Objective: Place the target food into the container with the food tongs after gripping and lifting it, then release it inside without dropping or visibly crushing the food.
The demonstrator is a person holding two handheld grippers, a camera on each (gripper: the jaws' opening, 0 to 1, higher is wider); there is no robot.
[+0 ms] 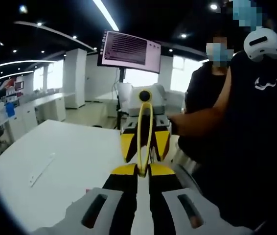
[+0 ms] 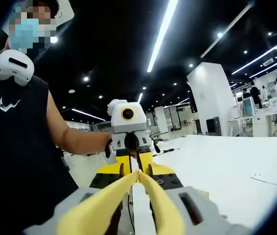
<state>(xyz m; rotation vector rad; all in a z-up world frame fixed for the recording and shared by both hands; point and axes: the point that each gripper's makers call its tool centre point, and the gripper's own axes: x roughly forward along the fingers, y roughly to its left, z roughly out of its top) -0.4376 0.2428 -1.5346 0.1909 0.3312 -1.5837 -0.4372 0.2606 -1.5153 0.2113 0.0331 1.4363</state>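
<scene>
Two hand-held grippers face each other above the white worktop (image 1: 70,156): your left hand-held gripper (image 1: 142,172) and right hand-held gripper (image 2: 137,178) both pinch the yellow tongs (image 2: 128,200). Neither food nor container can be seen; find them first.

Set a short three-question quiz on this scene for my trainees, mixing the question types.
1. True or false: the tongs are red.
2. What holds the tongs? A: a bare hand. B: the right gripper. C: a wall hook.
3. Fill in: the table top is ___ in colour.

Key: 1 false (they are yellow); 2 B; 3 white.
</scene>
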